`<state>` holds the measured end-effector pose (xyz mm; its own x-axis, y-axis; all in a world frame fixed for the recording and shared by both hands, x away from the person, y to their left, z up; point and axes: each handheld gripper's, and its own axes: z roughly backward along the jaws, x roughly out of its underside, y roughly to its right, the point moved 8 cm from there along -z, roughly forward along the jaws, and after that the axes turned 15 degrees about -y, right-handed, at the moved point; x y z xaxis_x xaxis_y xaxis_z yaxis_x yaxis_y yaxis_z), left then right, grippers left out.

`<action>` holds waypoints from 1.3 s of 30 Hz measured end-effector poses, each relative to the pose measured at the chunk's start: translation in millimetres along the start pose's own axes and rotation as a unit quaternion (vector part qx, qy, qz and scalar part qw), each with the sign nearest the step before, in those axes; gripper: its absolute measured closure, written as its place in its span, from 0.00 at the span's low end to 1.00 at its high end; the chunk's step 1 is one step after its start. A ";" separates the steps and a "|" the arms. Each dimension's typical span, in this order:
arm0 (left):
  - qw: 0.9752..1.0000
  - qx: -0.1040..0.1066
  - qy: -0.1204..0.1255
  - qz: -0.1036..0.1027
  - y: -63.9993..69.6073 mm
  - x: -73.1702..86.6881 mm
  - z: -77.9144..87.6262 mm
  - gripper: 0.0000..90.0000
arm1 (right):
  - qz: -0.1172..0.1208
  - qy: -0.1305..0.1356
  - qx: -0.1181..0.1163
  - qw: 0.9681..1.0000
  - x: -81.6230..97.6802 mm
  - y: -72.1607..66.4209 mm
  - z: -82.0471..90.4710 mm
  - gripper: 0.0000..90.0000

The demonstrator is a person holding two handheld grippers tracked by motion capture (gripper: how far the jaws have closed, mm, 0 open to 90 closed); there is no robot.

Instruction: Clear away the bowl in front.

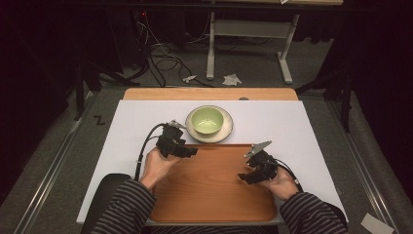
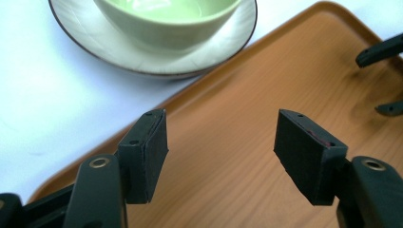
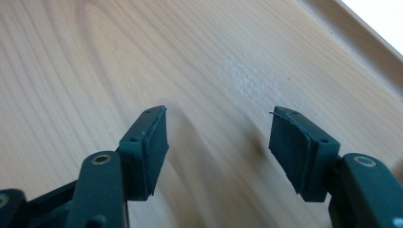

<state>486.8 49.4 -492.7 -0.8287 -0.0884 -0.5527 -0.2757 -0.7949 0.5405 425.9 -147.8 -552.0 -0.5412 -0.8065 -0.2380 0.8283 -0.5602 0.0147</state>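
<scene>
A pale green bowl (image 1: 207, 119) stands on a grey-white plate (image 1: 226, 130) with a dark rim, just beyond a wooden tray (image 1: 209, 195). My left gripper (image 1: 191, 153) hovers over the tray's far left corner, open, nothing between its pads. In the left gripper view, the left gripper (image 2: 221, 128) looks across the tray (image 2: 247, 95) with the bowl (image 2: 166, 19) and plate (image 2: 95, 47) up left. My right gripper (image 1: 243, 175) is low over the tray's right half, open and empty. The right gripper view has the right gripper (image 3: 218, 128) above bare wood (image 3: 95, 71).
The tray lies on a white sheet (image 1: 126, 126) covering a wooden table (image 1: 146, 93). Striped sleeves come in from the bottom edge. Beyond the table are floor cables (image 1: 160, 61) and a white desk frame (image 1: 212, 53). The right gripper's jaw tips (image 2: 368, 85) poke in at the left gripper view's right edge.
</scene>
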 end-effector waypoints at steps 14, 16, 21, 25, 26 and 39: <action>1.000 -0.019 -0.020 0.007 3.8 -38.4 -13.1 0.38 | 0.003 -0.003 -0.004 1.000 -0.1 0.2 -1.5 0.44; 1.000 -0.023 -0.021 0.005 4.4 -43.0 -15.8 0.38 | 0.000 -0.002 -0.005 1.000 -0.4 -0.2 -1.3 0.44; 0.999 -0.037 -0.022 -0.004 3.4 -54.8 -23.0 0.38 | 0.000 0.006 0.000 1.000 -1.1 0.4 1.2 0.45; 0.998 -0.056 -0.017 -0.002 -3.0 -70.1 -31.9 0.37 | 0.000 0.007 0.004 1.000 -1.3 1.1 1.2 0.45; 0.998 -0.056 -0.017 -0.002 -3.0 -70.1 -31.9 0.37 | 0.000 0.007 0.004 1.000 -1.3 1.1 1.2 0.45; 0.996 -0.081 -0.030 0.009 -9.0 -94.6 -59.2 0.42 | 0.002 0.009 0.005 1.000 -0.4 1.7 3.9 0.45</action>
<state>596.4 29.4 -482.8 -0.8615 -0.0711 -0.5028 -0.1823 -0.8808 0.4369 426.9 -149.1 -548.1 -0.5359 -0.8047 -0.2557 0.8282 -0.5598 0.0259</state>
